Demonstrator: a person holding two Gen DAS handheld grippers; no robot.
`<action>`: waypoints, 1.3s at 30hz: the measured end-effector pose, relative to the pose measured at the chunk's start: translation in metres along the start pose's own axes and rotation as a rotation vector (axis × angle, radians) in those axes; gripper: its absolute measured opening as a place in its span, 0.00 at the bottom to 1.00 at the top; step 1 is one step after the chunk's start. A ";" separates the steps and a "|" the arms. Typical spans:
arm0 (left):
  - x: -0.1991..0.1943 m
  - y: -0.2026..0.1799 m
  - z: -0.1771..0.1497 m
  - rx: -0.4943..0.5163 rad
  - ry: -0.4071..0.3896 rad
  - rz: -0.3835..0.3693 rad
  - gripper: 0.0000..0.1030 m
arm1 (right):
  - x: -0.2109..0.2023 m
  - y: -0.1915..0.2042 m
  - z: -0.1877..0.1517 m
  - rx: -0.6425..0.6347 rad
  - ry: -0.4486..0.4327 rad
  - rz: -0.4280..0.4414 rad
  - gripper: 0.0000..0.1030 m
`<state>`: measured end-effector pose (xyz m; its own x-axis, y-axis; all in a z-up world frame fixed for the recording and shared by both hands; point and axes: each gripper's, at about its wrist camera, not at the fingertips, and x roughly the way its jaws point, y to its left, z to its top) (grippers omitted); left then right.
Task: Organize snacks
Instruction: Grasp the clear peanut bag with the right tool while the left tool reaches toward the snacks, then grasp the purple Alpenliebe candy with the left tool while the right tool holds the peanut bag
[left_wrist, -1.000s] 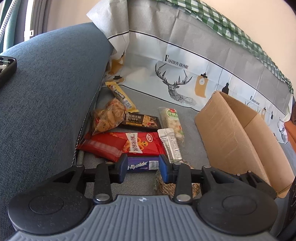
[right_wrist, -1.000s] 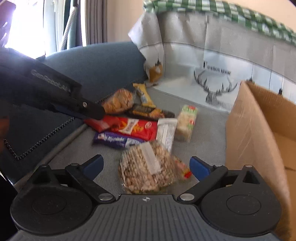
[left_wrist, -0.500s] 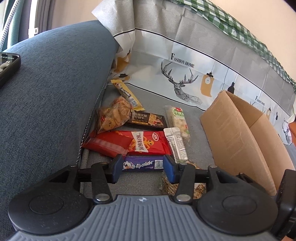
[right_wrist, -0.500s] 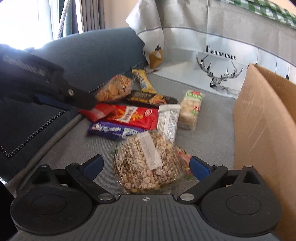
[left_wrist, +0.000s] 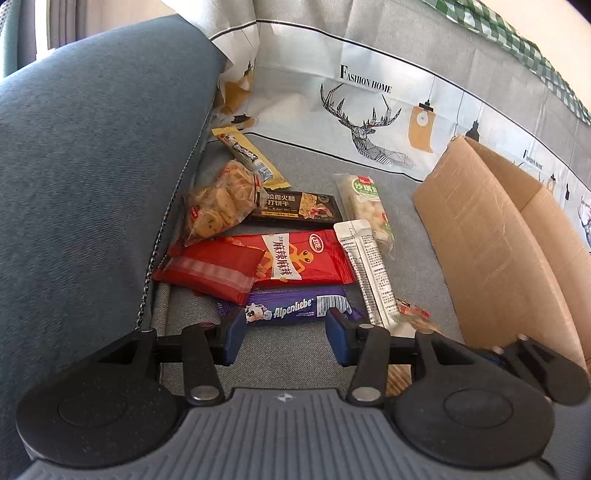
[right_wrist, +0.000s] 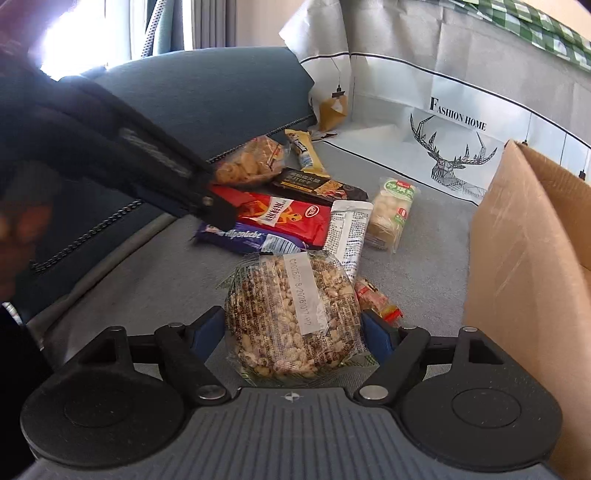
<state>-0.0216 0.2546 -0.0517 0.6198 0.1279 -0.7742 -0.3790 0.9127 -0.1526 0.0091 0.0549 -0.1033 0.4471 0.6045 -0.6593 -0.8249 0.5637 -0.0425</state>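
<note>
Several snack packets lie on a grey sofa seat. My right gripper (right_wrist: 293, 334) has closed onto a round clear-wrapped puffed-grain cake (right_wrist: 293, 319), its blue pads touching both sides. My left gripper (left_wrist: 286, 334) is open and empty, just in front of a purple Alpenliebe bar (left_wrist: 291, 308), also in the right wrist view (right_wrist: 243, 238). Behind it lie a red snack packet (left_wrist: 295, 258), a silver sachet (left_wrist: 369, 269), a black biscuit bar (left_wrist: 295, 208), a bag of small crackers (left_wrist: 218, 206), a yellow bar (left_wrist: 247, 155) and a green-labelled rice snack (left_wrist: 367, 203).
An open cardboard box (left_wrist: 495, 240) stands to the right, also in the right wrist view (right_wrist: 532, 266). A blue sofa cushion (left_wrist: 92, 166) rises on the left. A deer-print cloth (left_wrist: 369, 99) covers the backrest. A small red-wrapped sweet (right_wrist: 376, 299) lies beside the cake.
My right gripper's jaws have narrowed from wide open onto the grain cake. My left gripper has moved forward toward the purple bar and its jaws have widened.
</note>
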 end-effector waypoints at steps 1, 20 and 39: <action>0.001 -0.001 0.000 0.005 0.002 0.002 0.51 | -0.006 0.000 0.000 0.007 0.009 0.004 0.78; 0.041 -0.045 -0.008 0.331 -0.040 0.149 0.68 | -0.028 -0.003 -0.028 0.096 0.115 -0.029 0.78; 0.061 -0.037 -0.006 0.291 -0.010 0.049 0.20 | -0.011 -0.009 -0.028 0.148 0.155 0.012 0.82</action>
<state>0.0265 0.2260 -0.0969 0.6128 0.1770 -0.7701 -0.1963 0.9781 0.0687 0.0023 0.0279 -0.1165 0.3694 0.5241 -0.7673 -0.7650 0.6403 0.0690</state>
